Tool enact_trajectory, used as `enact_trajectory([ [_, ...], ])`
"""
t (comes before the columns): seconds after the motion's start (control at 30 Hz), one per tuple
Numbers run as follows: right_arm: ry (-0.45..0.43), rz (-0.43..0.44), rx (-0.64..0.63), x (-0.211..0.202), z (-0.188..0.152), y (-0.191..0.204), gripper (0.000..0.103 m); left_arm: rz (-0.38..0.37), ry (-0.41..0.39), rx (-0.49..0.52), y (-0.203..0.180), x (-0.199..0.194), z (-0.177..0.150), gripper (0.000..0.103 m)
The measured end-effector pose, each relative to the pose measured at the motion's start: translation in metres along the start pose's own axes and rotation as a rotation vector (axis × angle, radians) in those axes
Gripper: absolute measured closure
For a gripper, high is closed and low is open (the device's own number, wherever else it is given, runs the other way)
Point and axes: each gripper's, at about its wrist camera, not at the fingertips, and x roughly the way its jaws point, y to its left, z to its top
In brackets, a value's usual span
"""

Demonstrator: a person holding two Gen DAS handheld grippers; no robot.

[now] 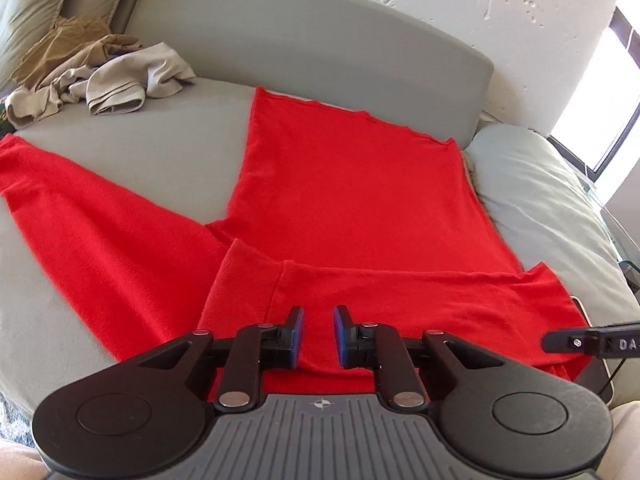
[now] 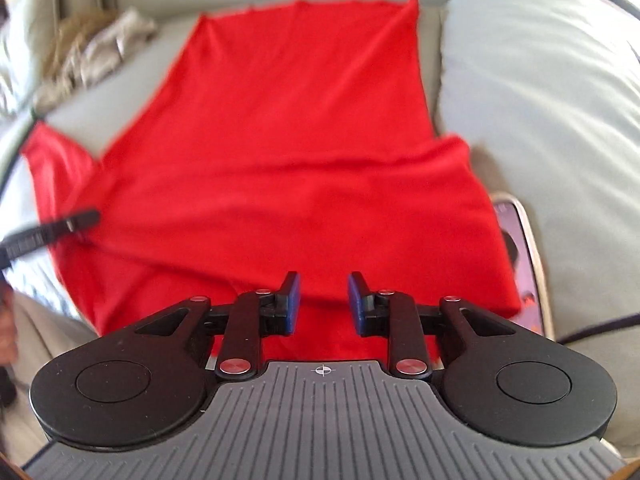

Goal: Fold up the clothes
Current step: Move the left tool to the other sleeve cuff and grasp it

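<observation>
Left wrist view. Red long-sleeved top (image 1: 344,200) lies spread flat on a grey sofa seat (image 1: 132,152), filling the middle of the frame. One sleeve (image 1: 80,216) runs out to the left edge, its end cut off there. The other sleeve is folded across the near part of the body, cuff toward lower centre. Left gripper (image 1: 319,334) at bottom centre: blue-padded fingers (image 1: 298,334) stand a little apart with only red cloth showing in the gap; nothing pinched between them. Whether the tips touch the fabric cannot be told. At the right edge, a black finger of the other tool pokes in, printed "DA", the rest cut off. Upper left: heap of beige and tan clothes (image 1: 100,76) against the sofa back. Right: pale cushion (image 1: 540,200). A light-edged flat thing at lower right is mostly hidden under the cloth.

Right wrist view. Blurred throughout. The same red top (image 2: 288,140) runs from the near edge to the sofa back at top. Right gripper (image 2: 323,304) at bottom centre: fingers parted somewhat wider, empty, red cloth behind the gap. Left gripper's black finger (image 2: 76,220) enters from the left edge over the cloth; its lettering is unreadable. Phone (image 2: 524,272) at right, screen lit, partly under the garment's edge; screen content not legible. Clothes heap (image 2: 92,48) at upper left is a smear. A dark cable (image 2: 600,324) crosses lower right.
</observation>
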Motion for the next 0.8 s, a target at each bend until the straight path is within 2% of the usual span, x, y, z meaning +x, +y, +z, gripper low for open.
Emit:
enact_trajectory([
  [0.1, -0.042, 0.054, 0.019, 0.015, 0.011, 0.023, 0.071, -0.045, 0.059, 0.044, -0.009, 0.014, -0.006, 0.087],
  [0.17, -0.049, 0.038, -0.041, 0.031, 0.011, 0.044, 0.07, -0.023, 0.101, 0.059, -0.009, 0.022, -0.015, 0.087],
  [0.23, -0.01, -0.009, -0.094, 0.046, 0.008, 0.055, 0.064, -0.005, 0.106, 0.061, -0.007, 0.018, -0.019, 0.085],
  [0.33, 0.055, -0.04, -0.121, 0.038, -0.004, 0.057, 0.06, -0.002, 0.172, 0.018, 0.001, -0.004, -0.018, 0.085],
  [0.4, 0.094, -0.035, -0.094, 0.019, -0.012, 0.052, 0.054, -0.033, 0.152, -0.019, 0.015, -0.026, -0.018, 0.085],
  [0.47, 0.101, -0.006, -0.062, -0.003, -0.018, 0.047, 0.053, -0.046, 0.058, -0.077, 0.039, -0.051, -0.014, 0.072],
  [0.5, 0.055, 0.039, -0.046, -0.017, -0.022, 0.046, 0.051, -0.051, 0.006, -0.108, 0.053, -0.063, -0.012, 0.061],
  [0.57, -0.058, 0.13, -0.003, -0.044, -0.028, 0.045, 0.031, -0.043, -0.096, -0.258, 0.095, -0.083, -0.003, 0.059],
  [0.63, -0.162, 0.194, 0.048, -0.063, -0.031, 0.047, 0.02, -0.016, -0.187, -0.461, 0.145, -0.094, 0.0, 0.059],
  [0.7, -0.245, 0.232, 0.09, -0.075, -0.032, 0.053, 0.02, 0.027, -0.239, -0.654, 0.193, -0.09, -0.001, 0.061],
  [0.77, -0.267, 0.275, 0.124, -0.073, -0.027, 0.061, 0.02, 0.061, -0.274, -0.825, 0.236, -0.082, -0.003, 0.065],
  [0.8, -0.269, 0.3, 0.143, -0.072, -0.025, 0.064, 0.02, 0.052, -0.279, -0.883, 0.253, -0.074, -0.004, 0.068],
])
